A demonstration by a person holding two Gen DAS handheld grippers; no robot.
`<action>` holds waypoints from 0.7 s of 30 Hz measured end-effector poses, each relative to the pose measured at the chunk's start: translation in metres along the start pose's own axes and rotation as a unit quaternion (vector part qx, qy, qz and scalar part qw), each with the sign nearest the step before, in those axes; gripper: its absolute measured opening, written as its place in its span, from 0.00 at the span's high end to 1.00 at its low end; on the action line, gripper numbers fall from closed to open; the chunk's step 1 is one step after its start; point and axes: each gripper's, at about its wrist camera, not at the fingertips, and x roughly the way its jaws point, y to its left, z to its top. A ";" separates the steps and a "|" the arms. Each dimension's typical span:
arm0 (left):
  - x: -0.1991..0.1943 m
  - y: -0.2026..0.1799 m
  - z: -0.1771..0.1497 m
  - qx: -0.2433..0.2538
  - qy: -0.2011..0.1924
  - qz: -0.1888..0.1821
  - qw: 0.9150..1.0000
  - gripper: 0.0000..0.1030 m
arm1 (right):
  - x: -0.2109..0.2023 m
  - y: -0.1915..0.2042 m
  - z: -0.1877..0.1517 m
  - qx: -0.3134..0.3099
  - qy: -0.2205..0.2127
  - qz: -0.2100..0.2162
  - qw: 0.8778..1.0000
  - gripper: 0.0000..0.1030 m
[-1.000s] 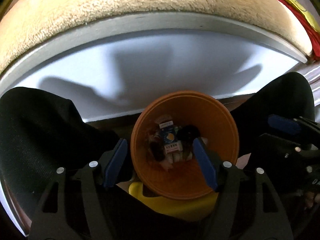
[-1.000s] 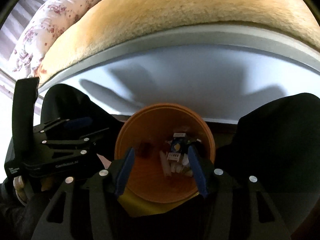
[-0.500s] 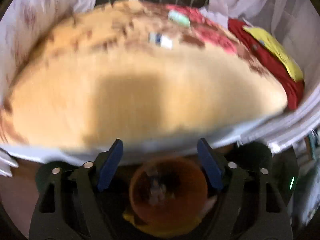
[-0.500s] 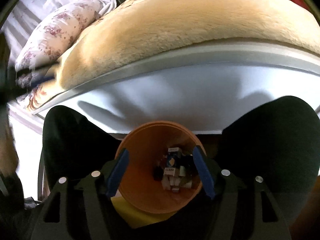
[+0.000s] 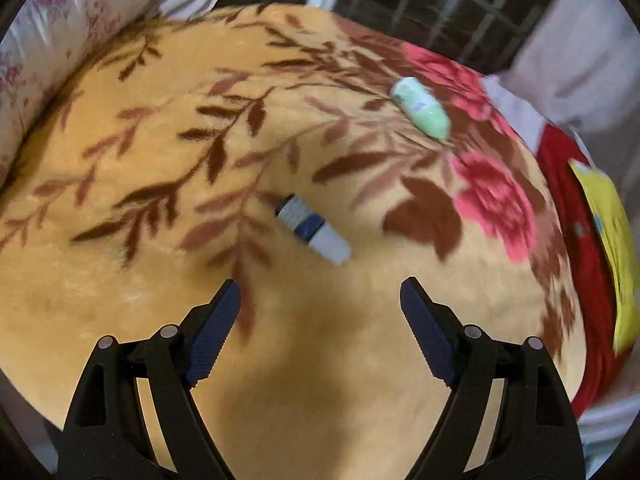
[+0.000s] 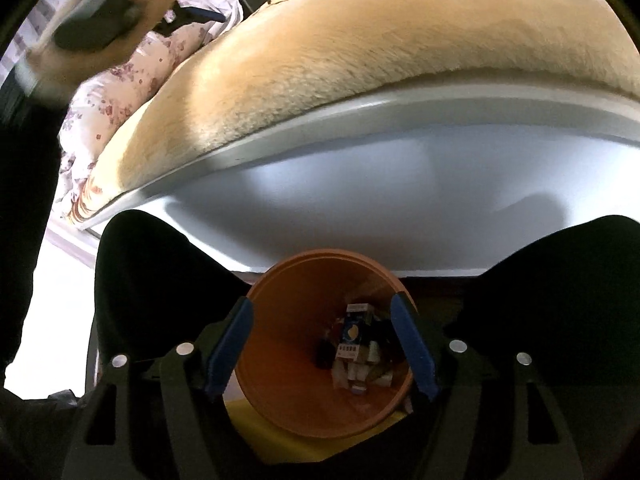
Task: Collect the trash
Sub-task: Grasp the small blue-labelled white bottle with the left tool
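Observation:
In the left wrist view my left gripper (image 5: 320, 300) is open and empty above a tan floral blanket (image 5: 160, 160) on a bed. A white and blue bottle (image 5: 313, 229) lies on the blanket just ahead of the fingertips. A pale green packet (image 5: 420, 107) lies farther back right. In the right wrist view my right gripper (image 6: 322, 320) is open over an orange bin (image 6: 288, 376) holding several pieces of trash (image 6: 354, 348). The left gripper (image 6: 192, 12), held in a hand, shows at the top left there.
A floral pillow (image 5: 60, 28) lies at the bed's left end. Red cloth (image 5: 576, 240) and a yellow item (image 5: 612, 240) lie at the right edge. The white bed frame (image 6: 400, 184) stands behind the bin. Black-clad legs (image 6: 160, 280) flank the bin.
My left gripper has risen from over the bin to above the bed, and now faces the bottle. The right gripper has stayed over the bin, shifting slightly.

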 end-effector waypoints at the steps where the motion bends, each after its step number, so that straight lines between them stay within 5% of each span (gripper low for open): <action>1: 0.006 0.000 0.005 -0.012 0.005 0.005 1.000 0.22 | 0.001 -0.001 0.000 0.002 0.001 0.002 1.000 0.32; 10: 0.052 -0.018 0.026 -0.077 0.010 0.079 0.994 0.22 | 0.006 -0.006 -0.002 -0.003 0.007 0.017 1.000 0.29; 15: 0.077 -0.017 0.033 -0.122 0.021 0.132 0.983 0.22 | 0.011 -0.010 -0.003 -0.002 0.019 0.028 0.999 0.31; 21: 0.093 -0.024 0.043 -0.117 0.005 0.188 0.975 0.21 | 0.011 -0.016 -0.004 0.009 0.019 0.033 0.999 0.35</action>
